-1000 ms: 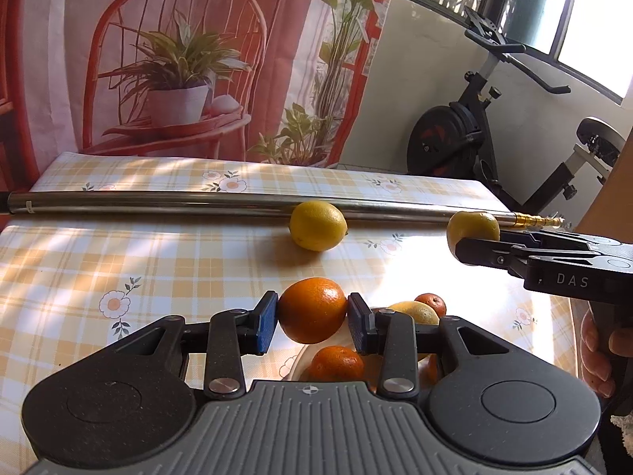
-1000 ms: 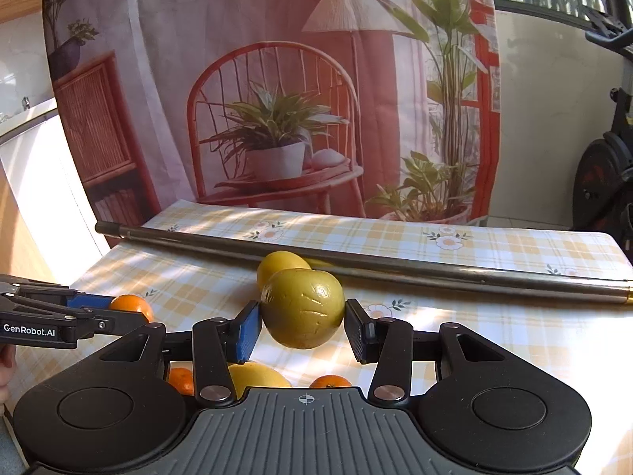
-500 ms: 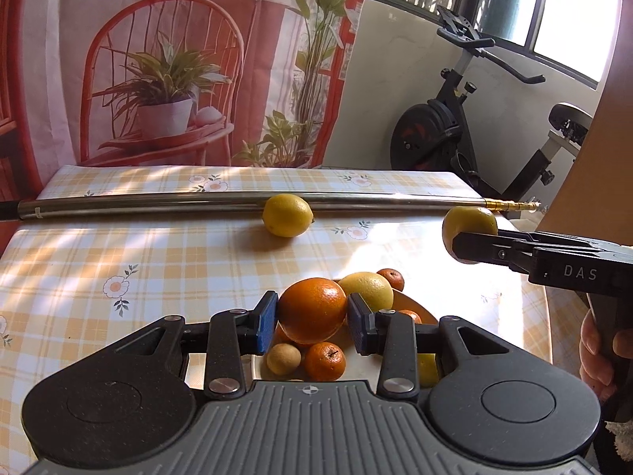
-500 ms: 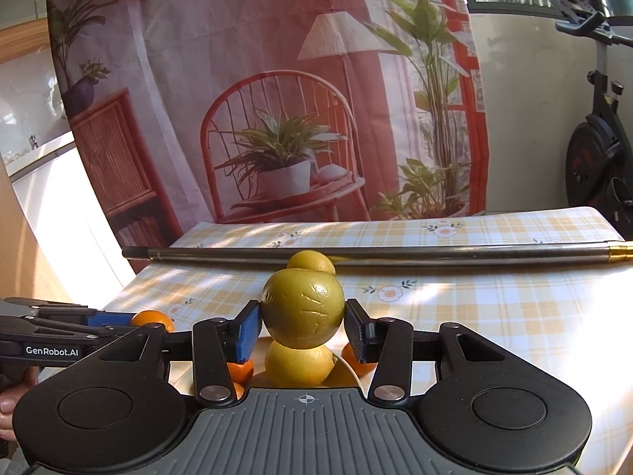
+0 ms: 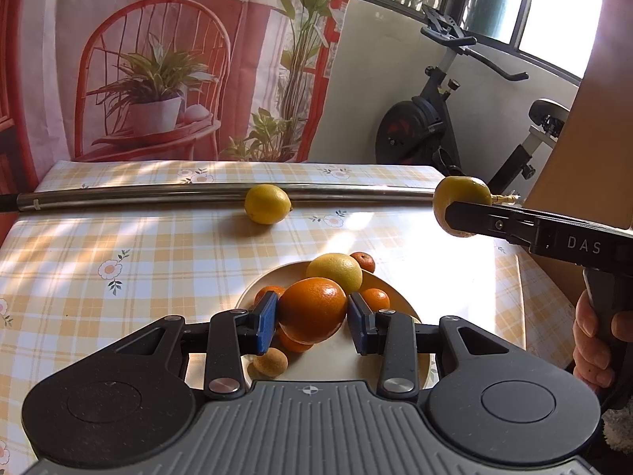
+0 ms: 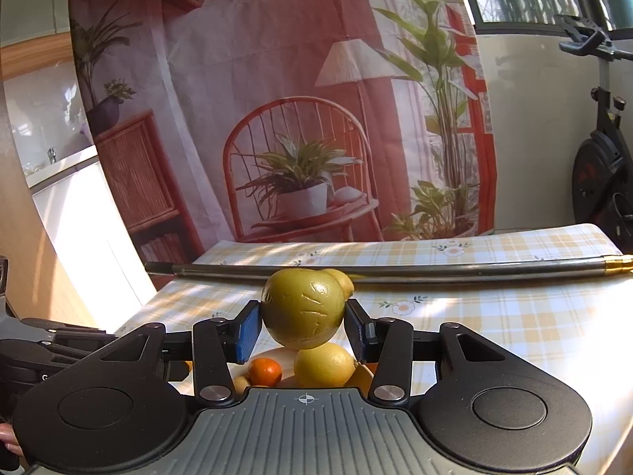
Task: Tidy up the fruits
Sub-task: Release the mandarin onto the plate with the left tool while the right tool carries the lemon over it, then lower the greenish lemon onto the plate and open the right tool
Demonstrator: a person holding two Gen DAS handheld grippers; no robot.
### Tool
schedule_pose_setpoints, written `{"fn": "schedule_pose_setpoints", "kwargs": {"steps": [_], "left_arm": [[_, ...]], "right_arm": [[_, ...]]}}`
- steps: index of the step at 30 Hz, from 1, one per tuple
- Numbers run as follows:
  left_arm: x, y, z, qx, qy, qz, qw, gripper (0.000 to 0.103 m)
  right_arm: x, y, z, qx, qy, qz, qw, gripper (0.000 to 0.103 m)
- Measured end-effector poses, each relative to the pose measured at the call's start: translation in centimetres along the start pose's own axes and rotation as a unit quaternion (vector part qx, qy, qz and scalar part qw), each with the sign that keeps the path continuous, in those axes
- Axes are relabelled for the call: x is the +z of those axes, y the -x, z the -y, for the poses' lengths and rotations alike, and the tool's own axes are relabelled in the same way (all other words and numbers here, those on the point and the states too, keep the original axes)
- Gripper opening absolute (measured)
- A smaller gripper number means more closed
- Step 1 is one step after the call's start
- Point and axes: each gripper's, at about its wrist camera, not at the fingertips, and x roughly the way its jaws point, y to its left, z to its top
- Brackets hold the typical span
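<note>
**Two fruits held above the plate**

Sunlight falls across a checked cloth on the counter (image 5: pixel 118 237), with a printed curtain of a red chair behind and an exercise bike by the window. Left tool (image 5: pixel 311 318) is closed on an orange (image 5: pixel 312 308), held over a pale plate (image 5: pixel 399 304) just beneath and ahead of it. Right tool (image 6: pixel 302 318) grips a yellow-green fruit (image 6: pixel 302 308) with scarred skin, also above the plate.

On the plate I count one lemon (image 5: pixel 335 269), four small oranges, as far as I can see, and one small tan fruit (image 5: pixel 270 362); some may be hidden under the tools. One more lemon (image 5: pixel 267 204) lies well ahead of the left tool, touching a long metal rod (image 5: pixel 138 196) across the counter.

To do this step well, I would lower each fruit into a bare patch of the plate before loosening the grip, one tool at a time. Round fruit dropped on the pile would likely roll off.
</note>
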Motion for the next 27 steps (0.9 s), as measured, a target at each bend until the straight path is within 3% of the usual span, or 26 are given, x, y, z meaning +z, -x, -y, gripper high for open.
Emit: {"fn": "schedule_pose_setpoints", "kwargs": {"steps": [12, 27], "left_arm": [[-3.0, -2.8, 0.1, 0.006, -0.022, -0.065, 0.9976, 0.04], [-3.6, -4.5, -0.2, 0.017, -0.023, -0.084, 0.9961, 0.04]], "right_arm": [[-4.2, -2.1, -1.1, -0.008, 0.007, -0.065, 0.998, 0.042], [-5.6, -3.9, -0.3, -0.008, -0.003, -0.098, 0.995, 0.042]]}}
